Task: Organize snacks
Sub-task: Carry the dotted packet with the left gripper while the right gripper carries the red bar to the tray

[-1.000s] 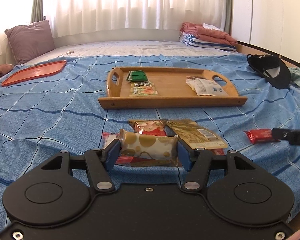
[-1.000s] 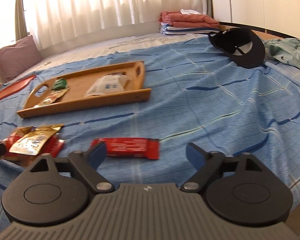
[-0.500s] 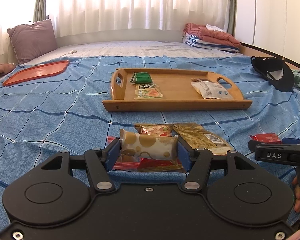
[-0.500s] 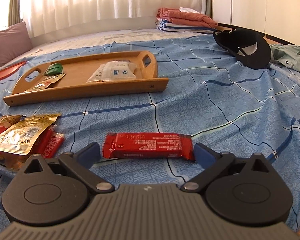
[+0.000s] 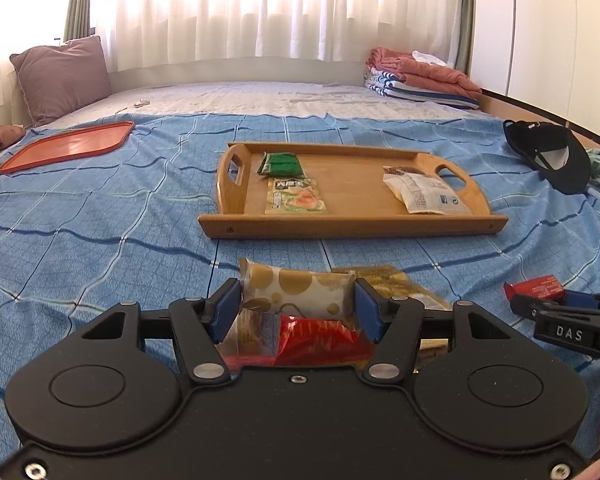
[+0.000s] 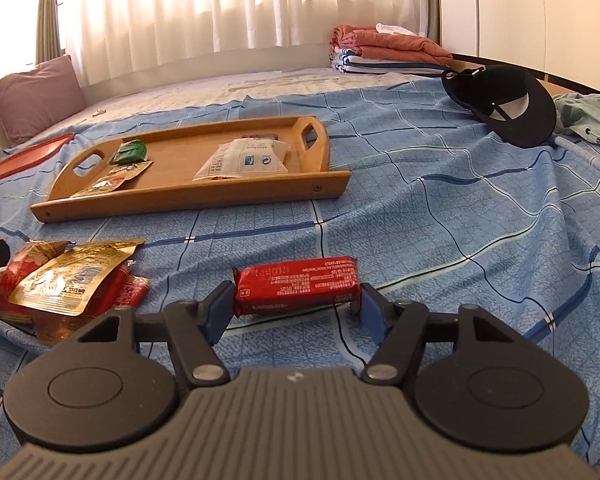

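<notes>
My left tool (image 5: 298,306) squeezes a cream snack with gold dots (image 5: 296,292). My right tool (image 6: 296,306) is closing on a red bar (image 6: 298,284) that lies on the bed (image 6: 440,216). The wooden tray (image 6: 188,200) sits at eleven o'clock.

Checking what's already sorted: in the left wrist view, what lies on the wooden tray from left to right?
Green packet → peach-print packet → white wrapper, all on the wooden tray.
</notes>
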{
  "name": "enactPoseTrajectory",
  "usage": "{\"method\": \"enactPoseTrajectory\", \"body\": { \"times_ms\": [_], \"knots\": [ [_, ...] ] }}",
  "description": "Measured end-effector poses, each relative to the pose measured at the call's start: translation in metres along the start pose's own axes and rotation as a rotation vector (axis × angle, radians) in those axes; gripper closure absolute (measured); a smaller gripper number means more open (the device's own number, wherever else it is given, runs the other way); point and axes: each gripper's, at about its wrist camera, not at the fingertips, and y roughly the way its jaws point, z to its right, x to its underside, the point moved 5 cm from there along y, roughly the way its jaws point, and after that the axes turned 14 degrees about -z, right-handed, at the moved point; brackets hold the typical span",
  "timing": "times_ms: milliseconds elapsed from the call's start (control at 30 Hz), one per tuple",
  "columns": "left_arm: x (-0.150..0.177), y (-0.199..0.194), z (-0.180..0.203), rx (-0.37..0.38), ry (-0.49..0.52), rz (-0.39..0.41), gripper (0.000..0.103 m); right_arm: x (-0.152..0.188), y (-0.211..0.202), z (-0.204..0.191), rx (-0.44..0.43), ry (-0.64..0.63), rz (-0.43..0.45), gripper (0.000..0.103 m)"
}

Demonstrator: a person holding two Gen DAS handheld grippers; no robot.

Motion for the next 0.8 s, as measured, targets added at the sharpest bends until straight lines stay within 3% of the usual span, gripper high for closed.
{"method": "enactPoseTrajectory", "body": {
  "times_ms": [367, 800],
  "knots": [
    [-0.042, 0.003, 0.002, 0.011, 0.018, 0.016, 0.045, -0.032, -0.017, 0.001, -0.095, 0.033, 0.025, 0.035],
    [-0.141, 0.024, -0.008, 0.079, -0.016, 0.007, 0.045, -0.115, 0.004, -0.005, -0.178, 0.025, -0.014, 0.035]
  ]
}}
